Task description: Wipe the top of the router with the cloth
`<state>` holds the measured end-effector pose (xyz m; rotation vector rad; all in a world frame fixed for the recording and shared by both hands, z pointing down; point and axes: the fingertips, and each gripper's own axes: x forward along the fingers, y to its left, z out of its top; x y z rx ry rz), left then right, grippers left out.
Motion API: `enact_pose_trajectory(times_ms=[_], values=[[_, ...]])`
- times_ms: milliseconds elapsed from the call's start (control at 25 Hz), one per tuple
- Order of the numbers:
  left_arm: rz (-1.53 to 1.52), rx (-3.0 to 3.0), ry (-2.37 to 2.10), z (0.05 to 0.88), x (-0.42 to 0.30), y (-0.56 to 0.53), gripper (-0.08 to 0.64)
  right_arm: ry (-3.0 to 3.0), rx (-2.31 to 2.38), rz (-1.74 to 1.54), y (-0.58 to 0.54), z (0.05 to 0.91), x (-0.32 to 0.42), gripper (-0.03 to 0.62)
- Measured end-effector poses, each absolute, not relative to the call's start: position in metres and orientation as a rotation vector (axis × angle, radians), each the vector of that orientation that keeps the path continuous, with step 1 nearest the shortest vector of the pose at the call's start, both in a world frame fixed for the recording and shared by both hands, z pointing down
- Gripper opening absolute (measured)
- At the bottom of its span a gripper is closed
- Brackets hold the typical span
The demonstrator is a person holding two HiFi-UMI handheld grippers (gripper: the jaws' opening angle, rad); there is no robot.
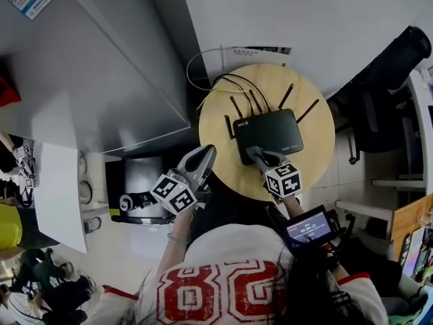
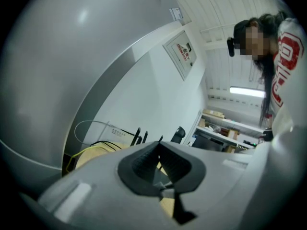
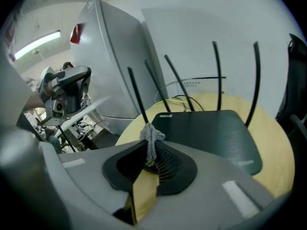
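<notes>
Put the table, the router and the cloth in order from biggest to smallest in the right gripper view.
1. table
2. router
3. cloth, which looks smallest even though it sits closest to the camera.

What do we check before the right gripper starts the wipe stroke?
1. Cloth held: pinched in the right gripper, jaws shut on it. Ok.
2. Router top bare: nothing lies on it. Ok.
3. Cloth touching the router top: it sits at the router's near edge; contact cannot tell.
4. Cloth exposed: only a small tuft shows past the jaws, likely too little for a broad wipe. Not ok.
5. Antennas stand along the far edge, clear of the near part. Ok.
6. Left gripper shut, empty, off the router. Ok.
</notes>
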<state>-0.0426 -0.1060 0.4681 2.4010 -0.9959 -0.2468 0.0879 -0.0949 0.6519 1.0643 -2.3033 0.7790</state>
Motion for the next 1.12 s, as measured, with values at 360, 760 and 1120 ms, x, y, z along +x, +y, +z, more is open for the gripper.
enact_pose_trajectory(times_ms=[360, 760, 1120], values=[[-0.235, 2.388, -1.005, 0.475, -0.05, -0.104, -0.005, -2.311, 0.944, 0.783, -0.077, 0.669, 0.057, 0.041], [-0.246, 2.384, -1.01, 0.48, -0.056, -0.109, -0.005, -2.184, 1.291, 0.877, -0.097, 0.672, 0.15, 0.043], [-0.222, 2.395, -0.974, 0.479, -0.047, -0.114, -0.005, -2.01, 1.584, 0.903, -0.109, 0.673, 0.247, 0.043]])
